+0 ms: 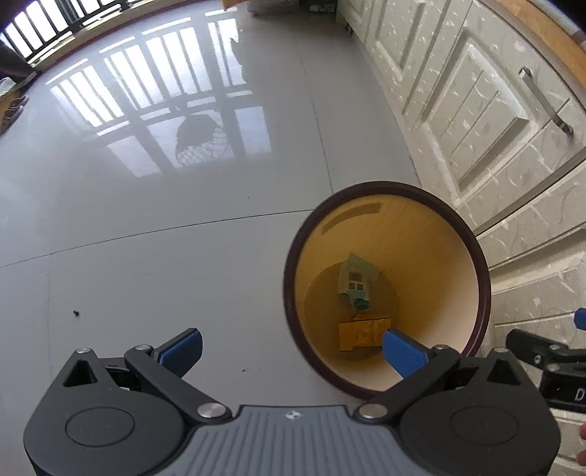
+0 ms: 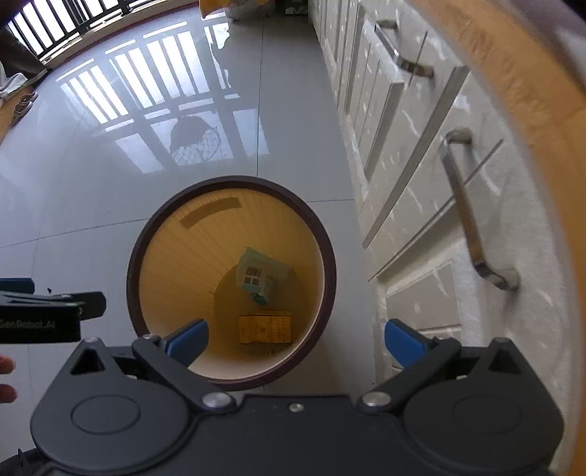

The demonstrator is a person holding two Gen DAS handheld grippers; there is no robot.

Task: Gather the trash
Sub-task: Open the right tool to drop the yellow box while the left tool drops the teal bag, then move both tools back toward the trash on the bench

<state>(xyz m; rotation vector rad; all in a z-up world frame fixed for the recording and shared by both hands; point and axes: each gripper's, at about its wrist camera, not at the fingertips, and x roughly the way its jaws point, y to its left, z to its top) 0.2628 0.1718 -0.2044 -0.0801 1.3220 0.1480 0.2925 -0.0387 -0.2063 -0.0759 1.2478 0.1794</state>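
2 boxes (image 2: 265,328) in 1 bin (image 2: 146,234), both grippers' jaws wide, empty.

A glossy grey tiled floor (image 1: 154,205) spread ahead of the jaws, mirroring a barred window (image 2: 47,25). White cabinet doors (image 2: 410,153) with metal handles (image 2: 472,216) ran along the jaws' right, under a wooden countertop edge (image 2: 512,73).

Black tongs (image 1: 293,351), blue ribbed pads (image 1: 403,349), silver pivot screws; left body grey, grooved.
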